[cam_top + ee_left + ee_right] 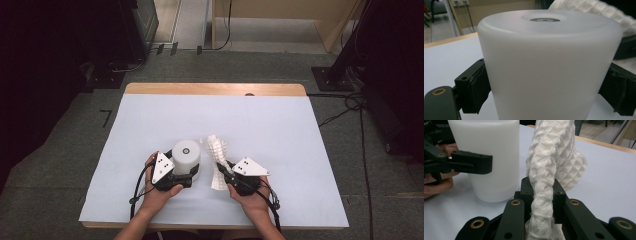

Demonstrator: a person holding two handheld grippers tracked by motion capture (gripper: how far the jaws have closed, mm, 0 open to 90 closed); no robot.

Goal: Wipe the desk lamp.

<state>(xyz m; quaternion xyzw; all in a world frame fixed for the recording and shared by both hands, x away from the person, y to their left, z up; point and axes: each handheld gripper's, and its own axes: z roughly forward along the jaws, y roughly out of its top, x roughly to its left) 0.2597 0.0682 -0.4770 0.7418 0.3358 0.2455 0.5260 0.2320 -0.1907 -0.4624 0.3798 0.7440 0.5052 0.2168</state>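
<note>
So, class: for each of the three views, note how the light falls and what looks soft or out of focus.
High view: table evenly lit, surroundings dark, picture soft throughout. Left gripper view: white cup close and smooth, background blurred. Right gripper view: cloth weave sharp, its lowest part blurred.

Both forearms are brought in from the near edge of the surface (150,115), angled slightly toward each other. The left tool (186,176) is gripped in the left hand (159,192), its jaws spread wide and pressed against opposite sides of the white cylinder (186,157). The right tool (226,172) is held in the right hand (252,197), its jaws closed tightly on the knitted cloth (216,155).
</note>
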